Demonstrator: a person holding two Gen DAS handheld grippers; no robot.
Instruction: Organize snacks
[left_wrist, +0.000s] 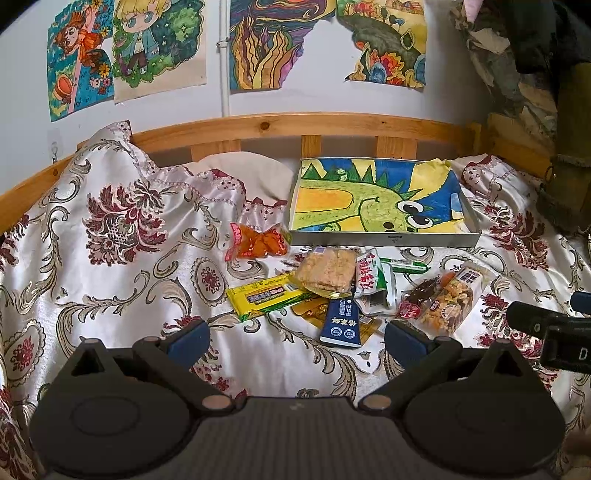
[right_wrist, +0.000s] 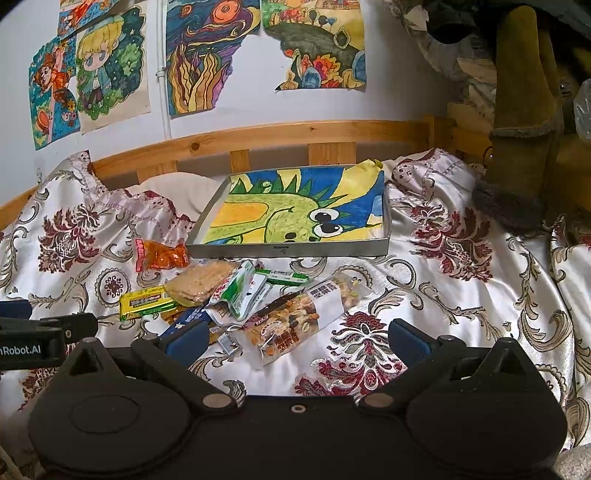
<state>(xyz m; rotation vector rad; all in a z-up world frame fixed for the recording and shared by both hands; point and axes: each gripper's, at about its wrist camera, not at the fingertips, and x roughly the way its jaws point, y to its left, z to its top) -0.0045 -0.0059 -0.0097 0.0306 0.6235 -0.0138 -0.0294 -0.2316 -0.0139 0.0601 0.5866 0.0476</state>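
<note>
A heap of snack packets lies on the floral bedspread in front of a shallow grey tray (left_wrist: 384, 240) (right_wrist: 295, 252) lined with a dinosaur drawing. The heap holds an orange packet (left_wrist: 258, 242) (right_wrist: 160, 254), a yellow bar (left_wrist: 266, 297) (right_wrist: 146, 303), a crisp-rice cake (left_wrist: 327, 273) (right_wrist: 203, 282), a green-white pouch (left_wrist: 375, 282) (right_wrist: 236, 291), a dark blue packet (left_wrist: 341, 323) and a mixed-nut bag (left_wrist: 443, 301) (right_wrist: 299, 317). My left gripper (left_wrist: 295, 341) is open and empty, just short of the heap. My right gripper (right_wrist: 295, 339) is open and empty, with the nut bag between its fingers' line.
A wooden bed rail (left_wrist: 295, 125) runs behind the tray, under drawings on the wall. A pillow (left_wrist: 255, 175) lies left of the tray. Clothes hang at the right (right_wrist: 524, 110). The other gripper shows at the edge of each view (left_wrist: 550, 328) (right_wrist: 40, 332).
</note>
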